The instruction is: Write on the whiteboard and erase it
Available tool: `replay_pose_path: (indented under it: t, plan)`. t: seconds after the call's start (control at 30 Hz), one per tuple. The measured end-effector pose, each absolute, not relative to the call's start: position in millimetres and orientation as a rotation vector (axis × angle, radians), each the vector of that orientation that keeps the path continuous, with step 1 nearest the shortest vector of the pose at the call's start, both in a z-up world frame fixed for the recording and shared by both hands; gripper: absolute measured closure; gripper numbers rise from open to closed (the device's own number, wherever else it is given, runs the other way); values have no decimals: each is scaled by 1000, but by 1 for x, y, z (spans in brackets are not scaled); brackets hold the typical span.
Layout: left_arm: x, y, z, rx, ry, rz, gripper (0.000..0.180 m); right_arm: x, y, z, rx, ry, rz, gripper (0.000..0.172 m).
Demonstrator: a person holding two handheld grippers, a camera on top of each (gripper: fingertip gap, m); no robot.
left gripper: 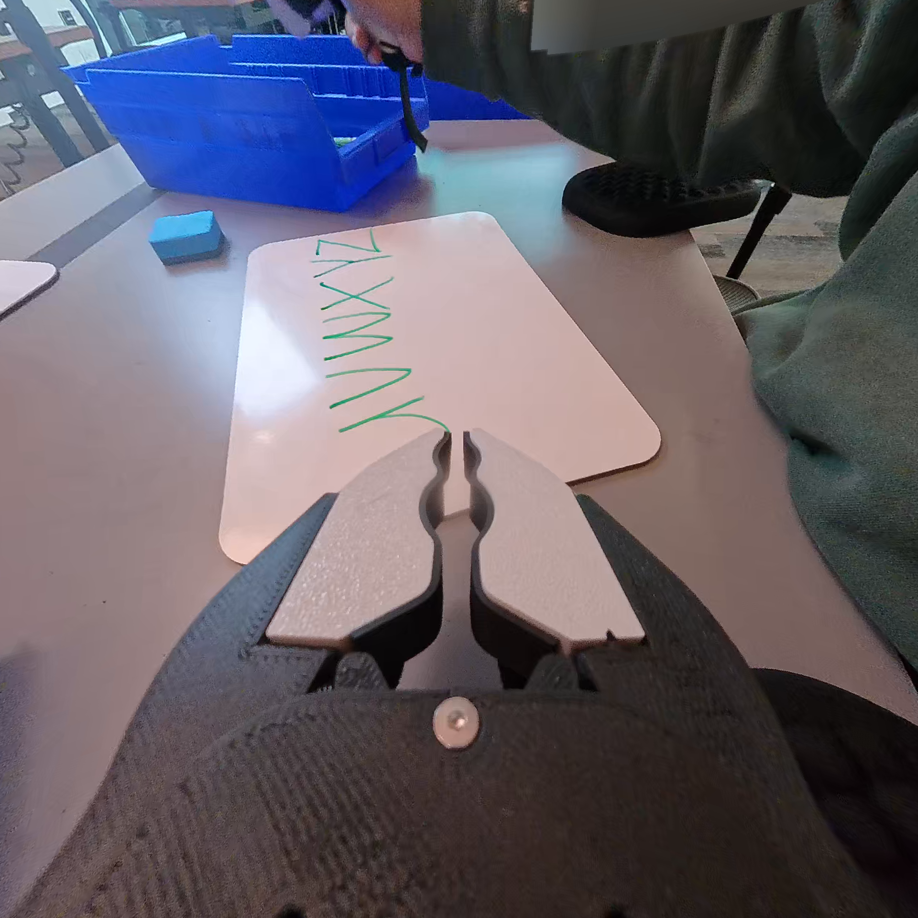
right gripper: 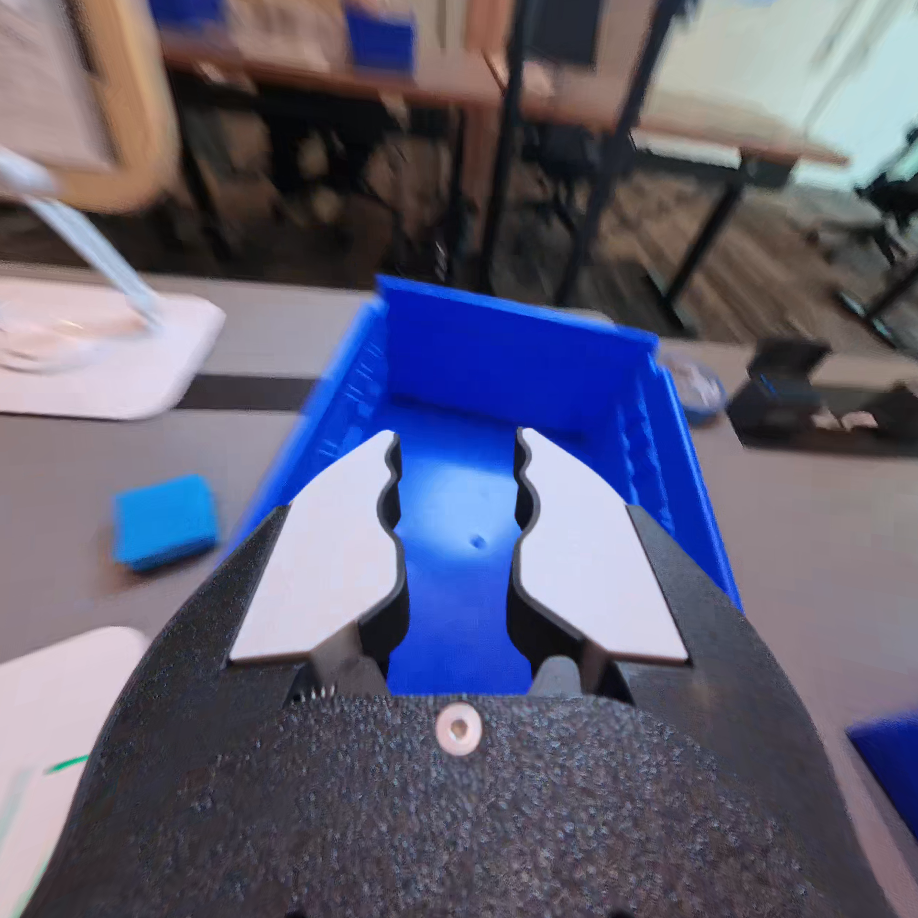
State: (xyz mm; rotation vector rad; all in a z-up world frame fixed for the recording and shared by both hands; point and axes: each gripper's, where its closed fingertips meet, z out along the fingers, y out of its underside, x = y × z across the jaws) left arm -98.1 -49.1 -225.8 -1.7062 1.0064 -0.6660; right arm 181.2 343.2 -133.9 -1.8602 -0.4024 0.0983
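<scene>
- grey table [left gripper: 124, 447] under everything, running from the near edge to the far side; a dark seam crossing it at far left.
- blue bin [left gripper: 238, 129] at the far left of the table in the left wrist view, open-topped with ribbed walls; in the right wrist view seen straight ahead and from above [right gripper: 521, 347], floor bare between the fingers. something green just visible at its low front lip, too small to identify.
- person's green sleeve [left gripper: 695, 89] filling the far right, reaching over the bin with the hand [left gripper: 387, 30] at the top edge and a black strap hanging from it.
- whiteboard [left gripper: 497, 347] lying flat on the table at centre, rounded corners, a column of green marker strokes [left gripper: 362, 328] running from far to near down its left half.
- left gripper [left gripper: 457, 437] low over the near end of the whiteboard, fingers drawn almost together with only a thin slit between the tips, nothing gripped; nearest green stroke ending just beside the left tip.
- right gripper [right gripper: 457, 437] poised over the bin, fingers spread wide, nothing between them but the bin's floor; view blurred.
- black chair armrest [left gripper: 660, 198] just beyond the table's far right edge.
- blue eraser [left gripper: 186, 236] on the table left of the whiteboard's far corner, near the bin, apart from both; also at left in the right wrist view [right gripper: 164, 521].
- corner of a second white board [left gripper: 25, 283] at the left edge.
</scene>
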Motion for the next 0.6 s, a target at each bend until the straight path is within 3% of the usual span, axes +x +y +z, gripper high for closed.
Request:
replay_pose_path:
  t: [0.07, 0.17, 0.4, 0.6]
  plan:
    - [-100, -46, -226, -1707, 988, -659, 176, 137, 313, -102, -1739, -511, 228, 128]
    - [-104, -41, -222, -1699, 946, -638, 175, 66, 260, -105, -1746, -761, 394, 126]
    - [-114, -33, -218, -1691, 894, -606, 174, -2, 242, -199, -1975, -933, 394, 104]
    - [-116, -33, -226, -1715, 922, -605, 174, 20, 294, -240, -2129, -820, 390, 110]
